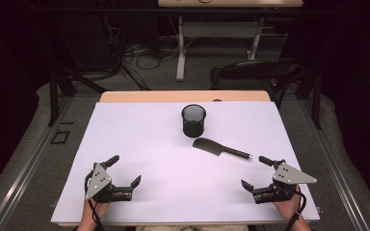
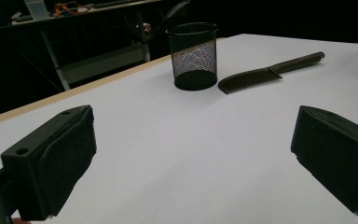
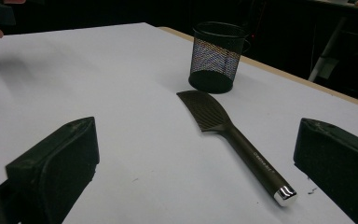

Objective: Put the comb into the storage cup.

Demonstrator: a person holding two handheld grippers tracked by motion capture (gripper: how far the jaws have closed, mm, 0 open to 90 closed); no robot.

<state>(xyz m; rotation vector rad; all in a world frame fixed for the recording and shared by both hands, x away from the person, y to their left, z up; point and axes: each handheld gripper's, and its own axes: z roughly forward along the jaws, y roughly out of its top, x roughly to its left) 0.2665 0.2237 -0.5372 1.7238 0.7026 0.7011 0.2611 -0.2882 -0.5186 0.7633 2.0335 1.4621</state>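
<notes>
Both grippers — left gripper (image 1: 124, 171), right gripper (image 1: 254, 173) — rest with jaws wide apart, holding nothing; black spatula (image 1: 220, 148) lies flat just beside mesh cup (image 1: 193, 120).

lab; cable tangle (image 1: 139, 55), workbenches (image 1: 231, 4)

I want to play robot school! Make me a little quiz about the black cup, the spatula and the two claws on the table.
1. True or false: the spatula lies flat on the white table, outside the mesh cup.
2. Which claw is nearer the spatula's silver handle tip? A) the left claw B) the right claw
3. Fill in: both claws are ____ and hold nothing.

Key:
1. True. It lies beside the upright cup, blade end toward it.
2. B. The handle points toward the right claw.
3. Open. The jaws of each stand wide apart.
</notes>
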